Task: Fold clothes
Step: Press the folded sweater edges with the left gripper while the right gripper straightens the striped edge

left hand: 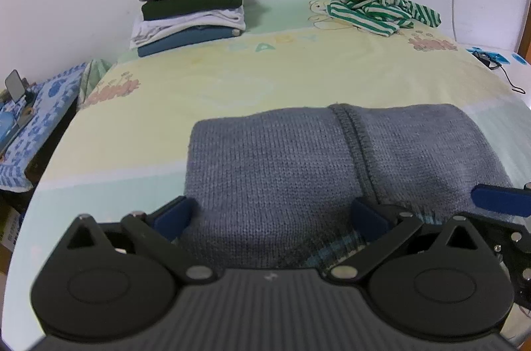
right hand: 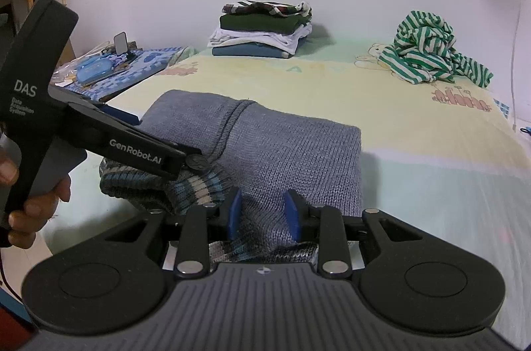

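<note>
The bed [left hand: 298,72], covered in a pale yellow and green sheet printed with cartoon animals and the letters "BABY", fills most of both views, and everything else is placed against it. At its near edge lies the grey knitted sweater [left hand: 282,172], folded into a thick rectangle with a ribbed seam running down its top face; a striped blue, cream and dark hem [right hand: 195,188] pokes out from its near side.

At the bed's far end, against the white wall, sits a stack of folded clothes [left hand: 190,19]: blue at the bottom, white above it, dark green next, and a plaid piece on top. Also at the far end, well apart from that stack toward the bed's right side, a green-and-white striped garment [left hand: 378,2] lies crumpled in a heap.

Beside the bed's left edge stands a low side surface [right hand: 132,69] under a blue patterned cloth, carrying small items.

The left gripper [left hand: 278,215], held in a hand [right hand: 36,201], has its fingers spread wide across the sweater's near edge, gripping nothing. The right gripper [right hand: 262,215] has its blue fingers [right hand: 235,211] partly apart, astride a ridge of the knit at the sweater's near right edge, not clamped on it.
</note>
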`<state>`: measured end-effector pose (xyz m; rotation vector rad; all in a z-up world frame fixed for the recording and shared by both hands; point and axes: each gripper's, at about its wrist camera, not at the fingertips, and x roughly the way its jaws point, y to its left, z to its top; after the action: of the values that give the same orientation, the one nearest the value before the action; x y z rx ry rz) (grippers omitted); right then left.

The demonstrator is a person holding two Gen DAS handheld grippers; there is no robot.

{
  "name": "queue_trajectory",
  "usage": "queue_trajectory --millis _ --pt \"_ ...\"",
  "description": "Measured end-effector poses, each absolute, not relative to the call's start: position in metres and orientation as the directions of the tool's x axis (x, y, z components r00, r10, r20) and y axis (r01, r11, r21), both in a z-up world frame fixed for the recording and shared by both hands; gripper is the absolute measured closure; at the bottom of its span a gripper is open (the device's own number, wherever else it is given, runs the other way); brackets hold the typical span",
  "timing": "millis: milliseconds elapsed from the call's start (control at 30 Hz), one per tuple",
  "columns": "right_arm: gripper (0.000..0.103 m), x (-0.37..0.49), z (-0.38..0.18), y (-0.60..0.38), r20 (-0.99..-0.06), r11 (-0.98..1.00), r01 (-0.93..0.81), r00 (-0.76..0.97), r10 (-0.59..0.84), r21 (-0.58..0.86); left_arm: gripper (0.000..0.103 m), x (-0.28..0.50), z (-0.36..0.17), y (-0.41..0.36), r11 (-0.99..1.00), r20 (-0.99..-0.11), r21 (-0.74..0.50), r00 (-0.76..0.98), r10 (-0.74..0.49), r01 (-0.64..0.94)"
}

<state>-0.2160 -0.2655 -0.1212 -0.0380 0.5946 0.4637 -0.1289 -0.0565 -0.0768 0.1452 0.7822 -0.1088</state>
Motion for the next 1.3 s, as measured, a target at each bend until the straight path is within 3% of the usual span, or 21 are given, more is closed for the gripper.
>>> queue_trajectory --millis 467,667,833,1100,1300 --pt "0.072 -0.220 -0.114 -0.259 -0.591 0.937 -0.337 0.740 0.321 0.086 0.001 -0.118 -0.077 -0.041 0.966 -0.738 0.039 0.660 -0.144 0.254" --pt "0.058 -0.222 -0.110 -0.265 -0.629 0.958 -0.259 0.726 0.279 0.125 0.001 -0.112 -0.075 -0.034 0.955 -0.758 0.015 0.626 -0.182 0.295" --pt "0.059 -0.220 -0.102 -0.265 -0.643 0.963 -0.232 0.718 0.267 0.140 0.001 -0.104 -0.075 -0.026 0.952 -0.784 -0.030 0.584 -0.211 0.304" --pt "0.059 -0.201 -0.074 -0.275 -0.574 0.969 -0.153 0.784 0.238 0.192 0.001 -0.100 -0.077 -0.021 0.947 -0.794 -0.065 0.558 -0.241 0.316" --pt "0.059 -0.187 -0.094 -0.254 -0.622 0.978 -0.172 0.755 0.208 0.118 0.001 -0.098 -0.079 -0.018 0.949 -0.799 -0.088 0.548 -0.248 0.301"
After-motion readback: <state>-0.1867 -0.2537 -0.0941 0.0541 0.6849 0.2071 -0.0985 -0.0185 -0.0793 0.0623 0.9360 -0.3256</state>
